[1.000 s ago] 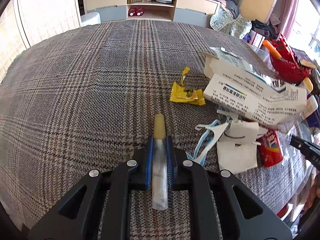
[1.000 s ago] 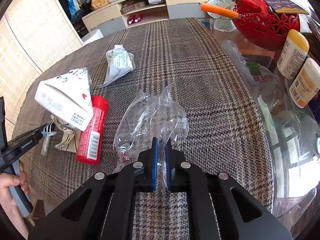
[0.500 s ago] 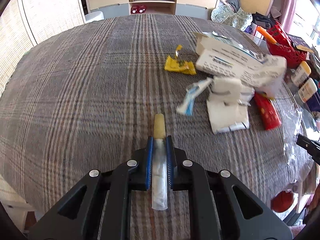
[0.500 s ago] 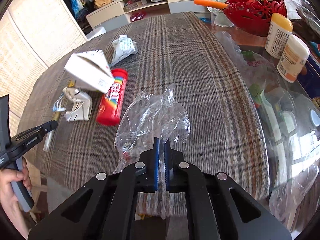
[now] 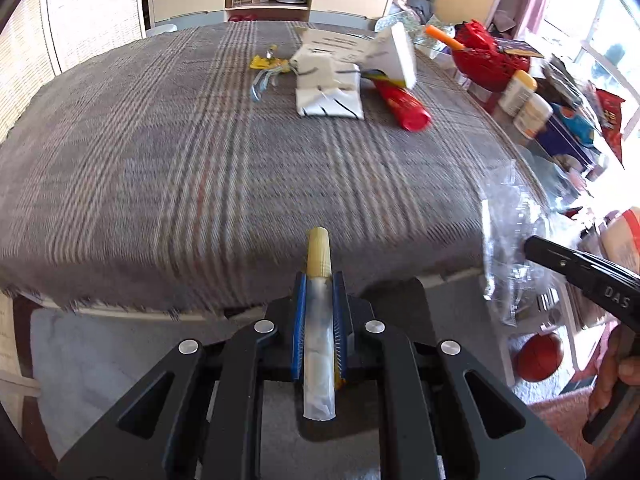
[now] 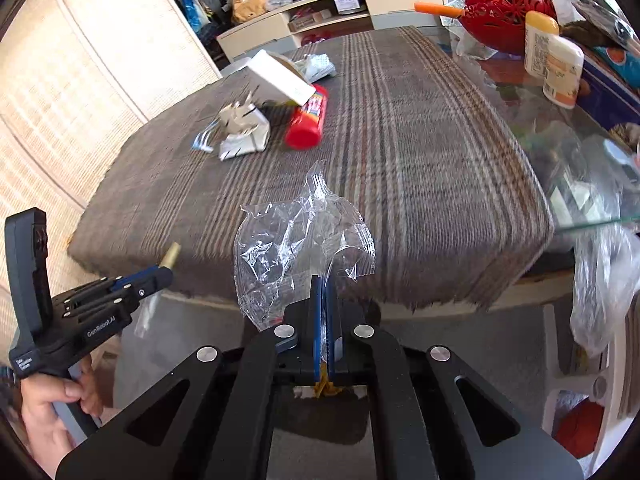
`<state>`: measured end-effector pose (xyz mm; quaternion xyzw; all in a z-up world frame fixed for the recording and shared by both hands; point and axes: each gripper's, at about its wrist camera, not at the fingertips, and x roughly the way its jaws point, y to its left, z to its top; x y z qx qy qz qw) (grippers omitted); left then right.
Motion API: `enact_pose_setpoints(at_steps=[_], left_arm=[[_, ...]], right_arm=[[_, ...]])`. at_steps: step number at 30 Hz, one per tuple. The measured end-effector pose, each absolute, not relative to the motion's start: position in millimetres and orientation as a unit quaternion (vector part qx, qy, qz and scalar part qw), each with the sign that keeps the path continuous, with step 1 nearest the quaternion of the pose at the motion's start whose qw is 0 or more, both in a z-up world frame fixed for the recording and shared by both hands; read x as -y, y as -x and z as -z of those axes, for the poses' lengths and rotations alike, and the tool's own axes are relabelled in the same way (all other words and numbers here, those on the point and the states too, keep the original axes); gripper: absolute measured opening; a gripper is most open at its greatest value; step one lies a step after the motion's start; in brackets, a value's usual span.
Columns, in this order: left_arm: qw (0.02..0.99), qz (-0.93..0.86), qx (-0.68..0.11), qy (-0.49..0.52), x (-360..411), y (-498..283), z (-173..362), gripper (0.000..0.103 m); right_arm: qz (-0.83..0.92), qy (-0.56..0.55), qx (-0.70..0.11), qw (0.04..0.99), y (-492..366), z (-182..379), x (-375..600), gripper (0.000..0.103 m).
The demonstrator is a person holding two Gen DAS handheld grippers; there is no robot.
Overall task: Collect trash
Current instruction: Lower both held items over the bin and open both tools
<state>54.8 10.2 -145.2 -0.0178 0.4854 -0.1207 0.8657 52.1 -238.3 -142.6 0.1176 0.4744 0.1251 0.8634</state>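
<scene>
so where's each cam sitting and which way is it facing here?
Left wrist: on the left gripper, facing across the plaid table; gripper holds a wrapped stick.
Right wrist: on the right gripper, same heading; holds a clear plastic bag.
Shared: red tube, each other's gripper.

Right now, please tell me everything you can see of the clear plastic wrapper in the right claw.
The clear plastic wrapper is thin, crumpled, glossy film, see-through, with a torn-looking peak on top. The right claw, shut, pinches its lower right edge. It hangs in the air at the near edge of the plaid tablecloth, touching nothing else visible.
</scene>
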Motion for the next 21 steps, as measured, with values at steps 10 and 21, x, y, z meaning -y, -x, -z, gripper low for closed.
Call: enact_pose_setpoints(at_steps=[10,21], left_arm=[[0.845,0.140,-0.514,0.054,8,4,199,0.011],[0.815,0.154,-0.557,0.037,25,-4,256,0.011]], right_arm=[[-0.125,-0.100,-0.527,0.834,-7,198,217,0.003],[-0.089,-0.113,-0.573,0.807,-26,254,205,0.004]])
